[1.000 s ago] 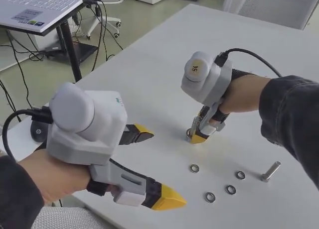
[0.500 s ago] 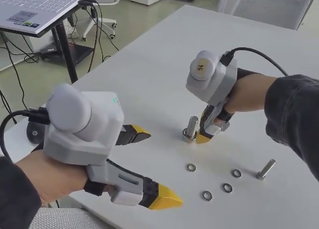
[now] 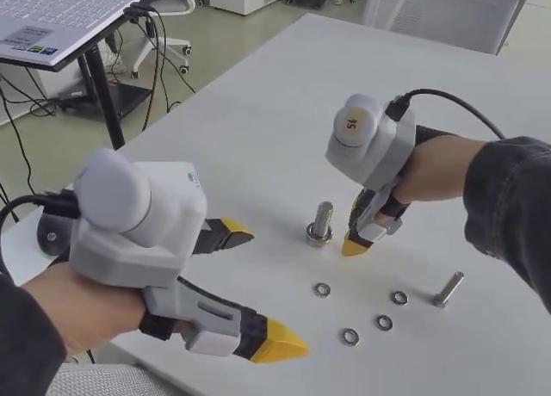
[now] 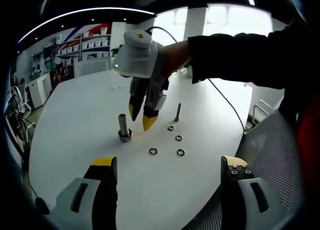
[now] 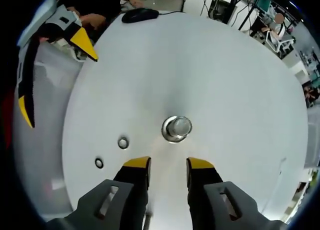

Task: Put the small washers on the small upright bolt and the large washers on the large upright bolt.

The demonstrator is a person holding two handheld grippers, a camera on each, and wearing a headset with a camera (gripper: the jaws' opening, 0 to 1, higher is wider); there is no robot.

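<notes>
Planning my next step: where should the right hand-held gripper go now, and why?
Probably across to the small bolt, to stand it up: it lies on its side, while the large bolt already stands upright beside the open, empty right hand-held gripper. The four washers lie loose and need both bolts standing.

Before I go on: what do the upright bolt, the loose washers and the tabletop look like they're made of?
Upright bolt: bright metal, likely steel or zinc-plated, going by the silvery sheen on the shaft.
Washers: apparently the same silvery metal; they are thin, shiny rings.
Tabletop: matte white with no glare, possibly laminate, though the material is uncertain.
</notes>
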